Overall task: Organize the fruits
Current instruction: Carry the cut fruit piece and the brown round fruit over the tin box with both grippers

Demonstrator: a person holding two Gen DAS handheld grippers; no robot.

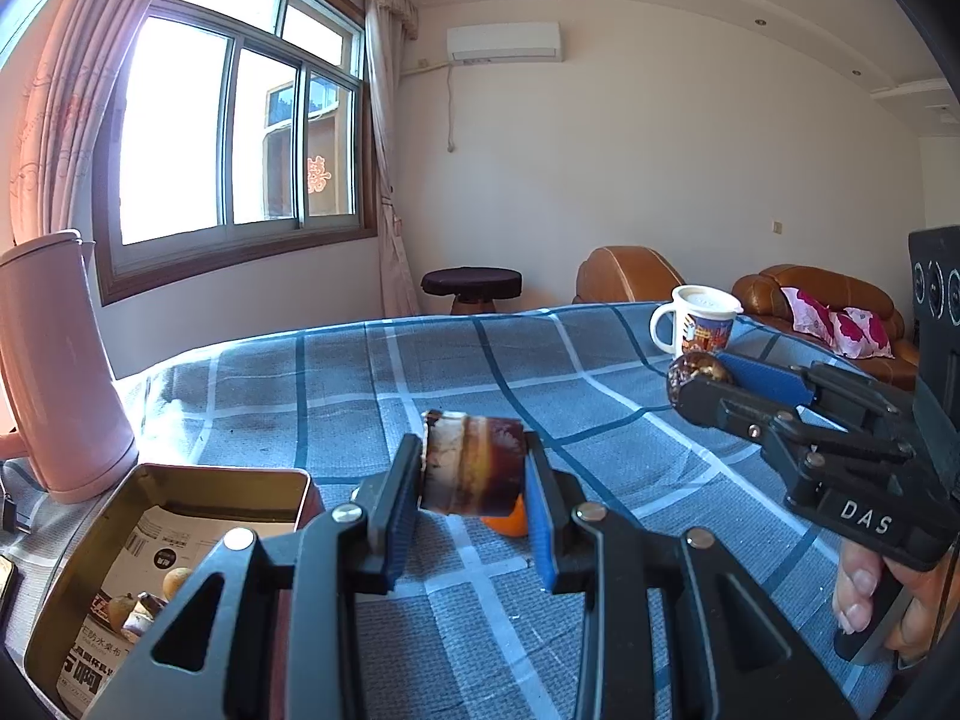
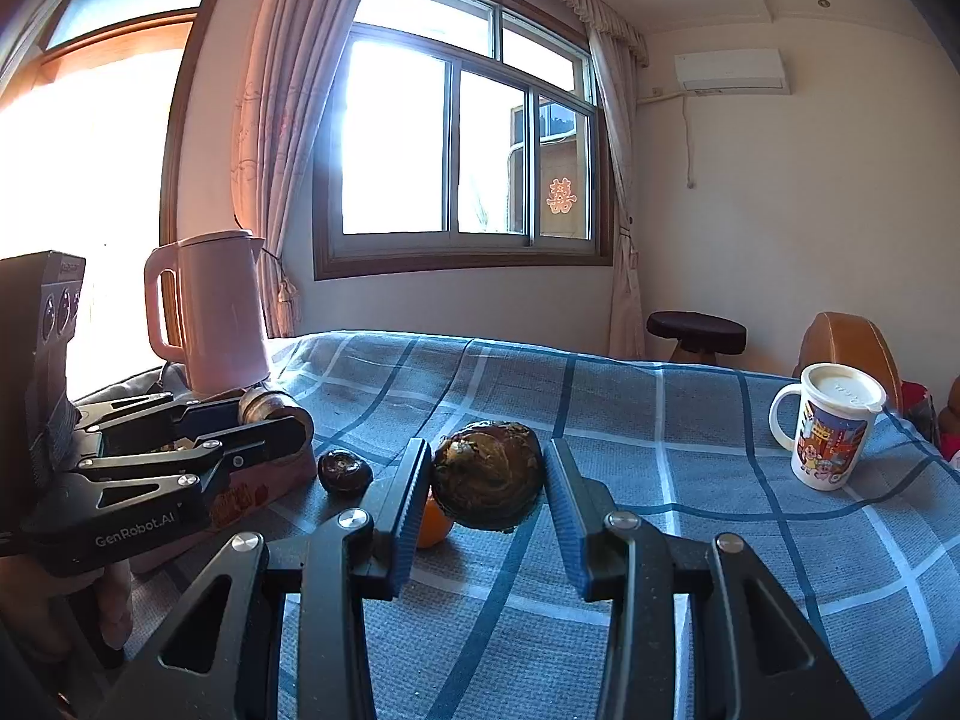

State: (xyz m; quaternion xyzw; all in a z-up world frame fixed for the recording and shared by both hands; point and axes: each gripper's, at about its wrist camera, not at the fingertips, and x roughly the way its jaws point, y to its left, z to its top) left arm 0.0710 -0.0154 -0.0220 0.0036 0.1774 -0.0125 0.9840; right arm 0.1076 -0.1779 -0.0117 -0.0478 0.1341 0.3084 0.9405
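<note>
Left wrist view: I note the left gripper [image 1: 474,474] clamps a dark fruit piece [image 1: 471,462] above the tin box [image 1: 84,546]. The right gripper [image 2: 487,498] grips a round, firm-looking fruit [image 2: 487,483] across its middle; its glossy skin may slip.

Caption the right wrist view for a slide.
Right tool shut on a dark round fruit above the checked cloth; mug at right.

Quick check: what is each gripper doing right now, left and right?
Left gripper: closed on a dark brown cut chunk of fruit, held above the blue checked tablecloth.
Right gripper: closed on a round dark brown fruit.
</note>
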